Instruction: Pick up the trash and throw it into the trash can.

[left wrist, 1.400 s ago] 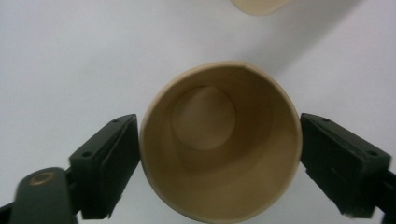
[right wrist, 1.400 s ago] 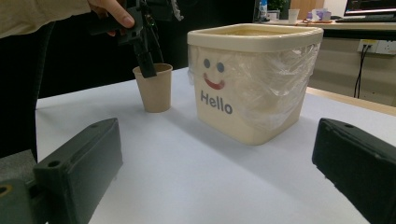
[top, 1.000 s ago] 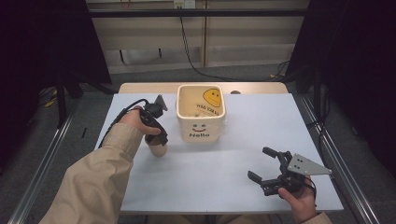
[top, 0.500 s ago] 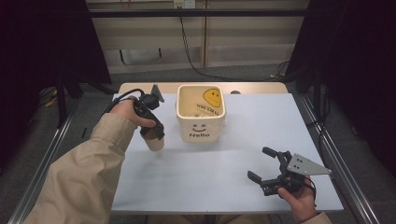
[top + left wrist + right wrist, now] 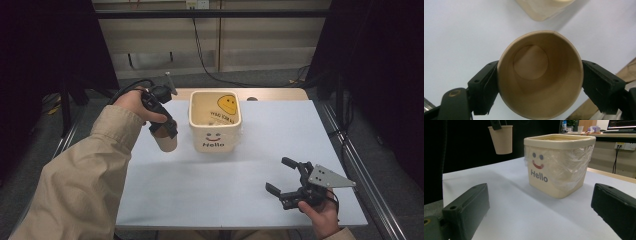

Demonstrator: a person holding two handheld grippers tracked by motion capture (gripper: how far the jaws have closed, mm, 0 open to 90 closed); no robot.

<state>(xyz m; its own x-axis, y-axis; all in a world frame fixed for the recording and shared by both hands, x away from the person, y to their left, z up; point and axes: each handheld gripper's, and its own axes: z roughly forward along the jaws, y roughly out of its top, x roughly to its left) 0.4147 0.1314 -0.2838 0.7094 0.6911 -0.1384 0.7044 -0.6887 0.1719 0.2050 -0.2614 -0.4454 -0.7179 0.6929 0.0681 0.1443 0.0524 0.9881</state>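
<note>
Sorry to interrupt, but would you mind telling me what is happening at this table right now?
A person works with tongs in each hand. The left tongs grip an empty paper cup, upright and lifted off the table, just left of the cream bin marked "Hello", which has a clear plastic liner. The right tongs sit open near the table's front right, holding nothing.

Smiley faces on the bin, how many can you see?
2: one on the bin's front above "Hello", one yellow inside on its liner. Other sides are hidden.
</note>
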